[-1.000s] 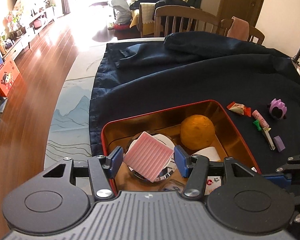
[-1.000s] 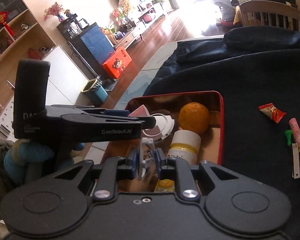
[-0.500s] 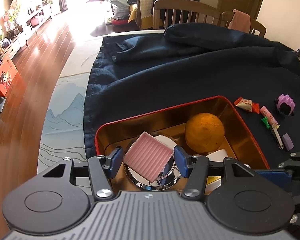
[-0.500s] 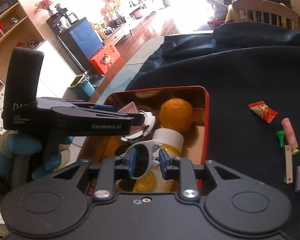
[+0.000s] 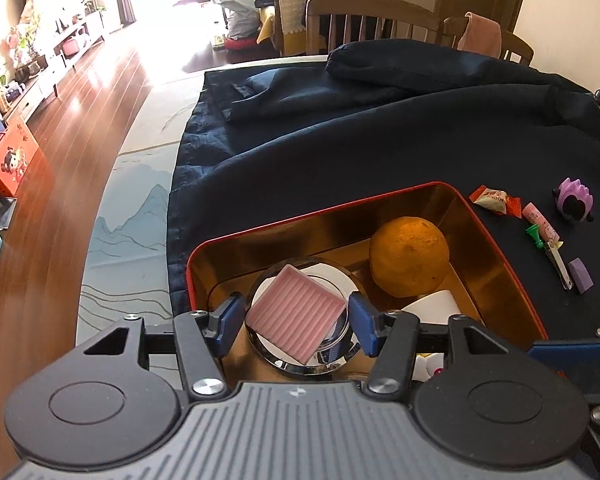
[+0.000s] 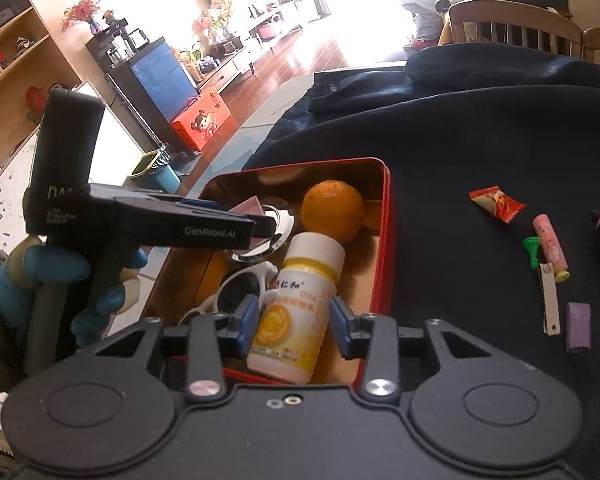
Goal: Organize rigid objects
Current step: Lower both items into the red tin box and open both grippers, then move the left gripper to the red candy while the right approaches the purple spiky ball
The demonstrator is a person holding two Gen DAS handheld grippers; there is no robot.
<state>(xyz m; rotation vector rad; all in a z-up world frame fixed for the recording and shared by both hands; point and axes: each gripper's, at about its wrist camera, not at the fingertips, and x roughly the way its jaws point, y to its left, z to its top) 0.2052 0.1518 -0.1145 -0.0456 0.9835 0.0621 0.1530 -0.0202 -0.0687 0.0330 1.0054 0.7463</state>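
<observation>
A red tin (image 5: 340, 204) with a gold inside sits on a dark blue cloth. It holds an orange (image 5: 410, 256), a round chrome disc (image 5: 336, 356), a yellow-and-white pill bottle (image 6: 296, 312) and white sunglasses (image 6: 240, 284). A pink ribbed square tile (image 5: 296, 314) lies flat on the disc. My left gripper (image 5: 295, 322) straddles the tile with its jaws opening and a small gap at each pad. My right gripper (image 6: 292, 324) hovers over the bottle, jaws opening, gripping nothing. The sunglasses rest left of its fingers.
On the cloth (image 5: 380, 140) right of the tin lie a red candy (image 5: 494, 200), a pink tube (image 5: 542, 228), a green piece (image 5: 534, 236), a white strip (image 5: 560, 268), a purple block (image 5: 581, 276) and a purple toy (image 5: 574, 204). Wooden chairs (image 5: 372, 20) stand behind. A blue-gloved hand (image 6: 40, 268) holds the left gripper.
The left jaws spread and the pink tile settled flat onto the chrome disc. The right jaws let go of the white sunglasses, which dropped into the tin, and now frame the bottle.
</observation>
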